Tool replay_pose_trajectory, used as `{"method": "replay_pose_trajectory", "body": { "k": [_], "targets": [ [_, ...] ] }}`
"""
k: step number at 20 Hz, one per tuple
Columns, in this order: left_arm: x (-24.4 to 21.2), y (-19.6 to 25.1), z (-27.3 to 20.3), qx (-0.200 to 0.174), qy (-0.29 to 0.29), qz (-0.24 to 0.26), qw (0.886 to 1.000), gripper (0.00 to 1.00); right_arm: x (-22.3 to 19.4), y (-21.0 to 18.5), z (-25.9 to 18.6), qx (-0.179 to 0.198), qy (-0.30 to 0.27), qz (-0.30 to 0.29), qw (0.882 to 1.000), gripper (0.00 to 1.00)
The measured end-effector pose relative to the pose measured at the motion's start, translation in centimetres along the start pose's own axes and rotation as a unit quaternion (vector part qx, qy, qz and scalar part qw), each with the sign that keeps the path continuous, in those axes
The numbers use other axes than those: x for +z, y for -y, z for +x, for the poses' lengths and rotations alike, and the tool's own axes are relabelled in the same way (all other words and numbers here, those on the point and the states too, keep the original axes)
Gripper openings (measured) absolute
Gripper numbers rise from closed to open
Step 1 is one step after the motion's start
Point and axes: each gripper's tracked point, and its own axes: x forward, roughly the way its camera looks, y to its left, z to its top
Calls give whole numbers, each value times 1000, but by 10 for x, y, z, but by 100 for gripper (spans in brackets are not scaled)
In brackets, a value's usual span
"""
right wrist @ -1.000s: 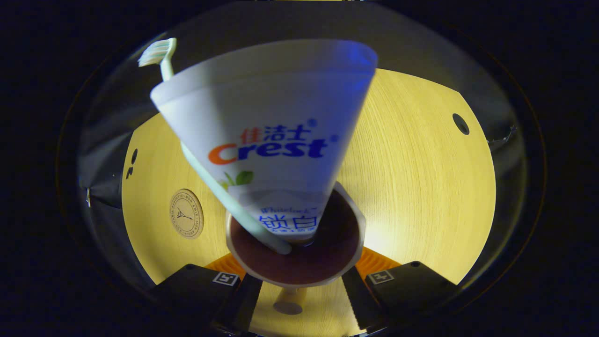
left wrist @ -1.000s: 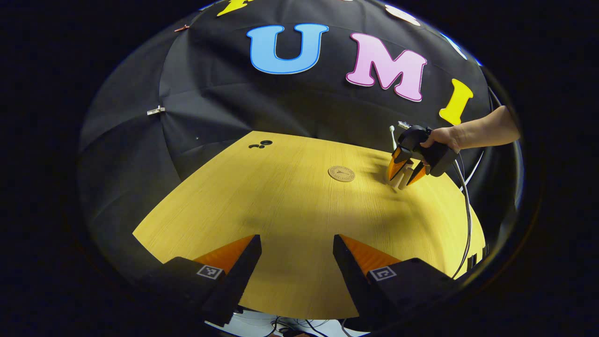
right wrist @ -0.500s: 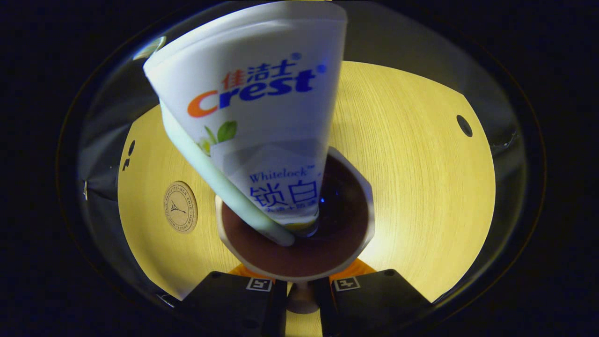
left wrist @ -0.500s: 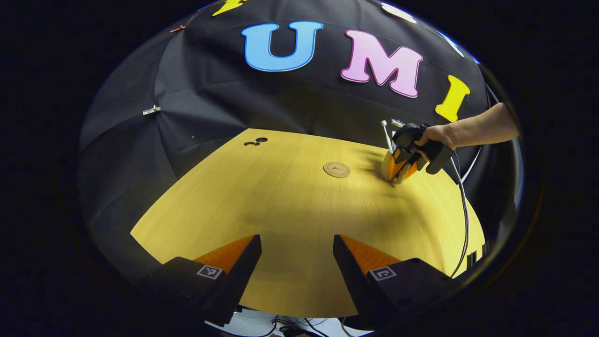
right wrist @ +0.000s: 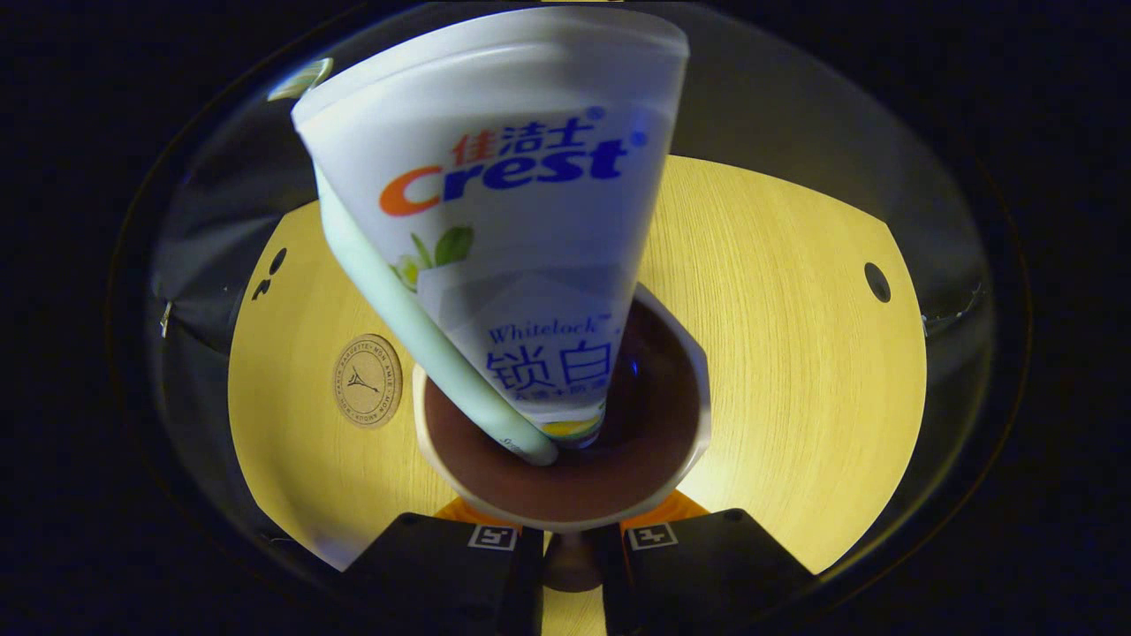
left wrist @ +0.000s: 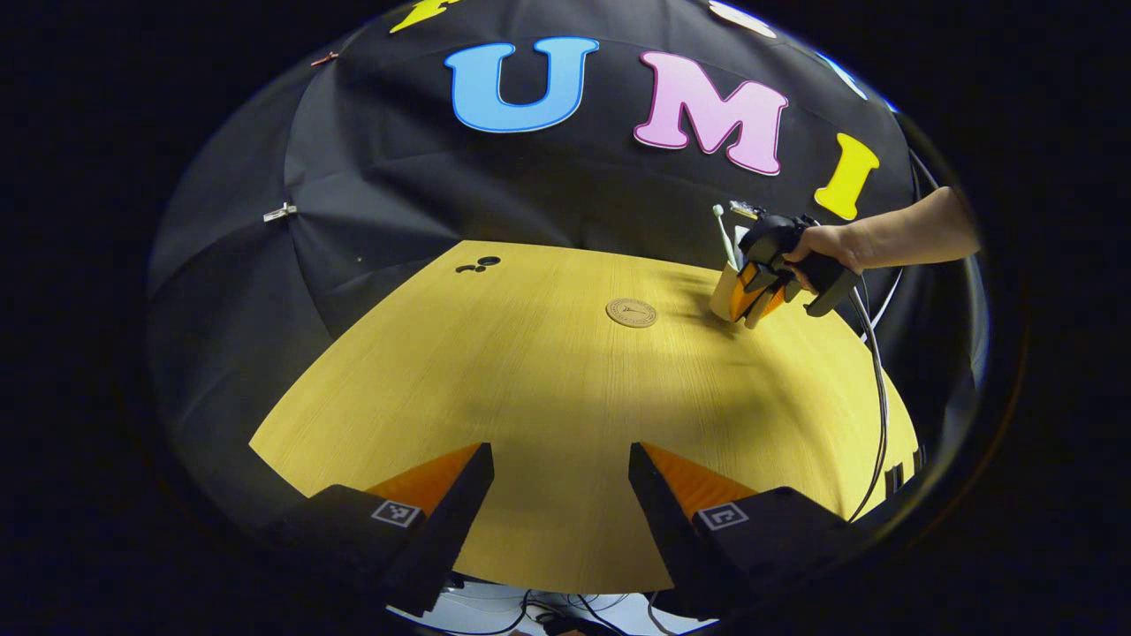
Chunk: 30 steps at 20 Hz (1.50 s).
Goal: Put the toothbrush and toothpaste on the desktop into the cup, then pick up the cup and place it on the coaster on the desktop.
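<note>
Lifted since the earlier frame, the cup (right wrist: pixel 565 459), carrying toothpaste (right wrist: pixel 504 238) and toothbrush (right wrist: pixel 415 327), is clamped between the right gripper (right wrist: pixel 573 552) fingers beside the coaster (right wrist: pixel 367 393), its destination, while the left gripper (left wrist: pixel 561 495) idles, fingers apart, over the desk (left wrist: pixel 548 380).

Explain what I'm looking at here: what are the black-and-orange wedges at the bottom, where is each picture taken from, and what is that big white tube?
The wedges are the two fingers of a hand-held gripper; a person holds one in each hand, and a camera rides on each. In the left gripper view, the left gripper hovers open over the wooden desktop. Farther off, a hand holds the right gripper shut on the cup, beside the round coaster. The right gripper view looks down into that same cup. The white tube is the toothpaste, standing in it with the pale green toothbrush.
</note>
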Motion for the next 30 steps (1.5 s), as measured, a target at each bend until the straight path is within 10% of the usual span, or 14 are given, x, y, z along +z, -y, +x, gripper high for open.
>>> {"method": "replay_pose_trajectory", "body": {
  "k": [30],
  "targets": [
    [-16,-29,-15,26,8,-33,999,98,-8,-184,21,41,-3,-136,990,30]
  ]
}}
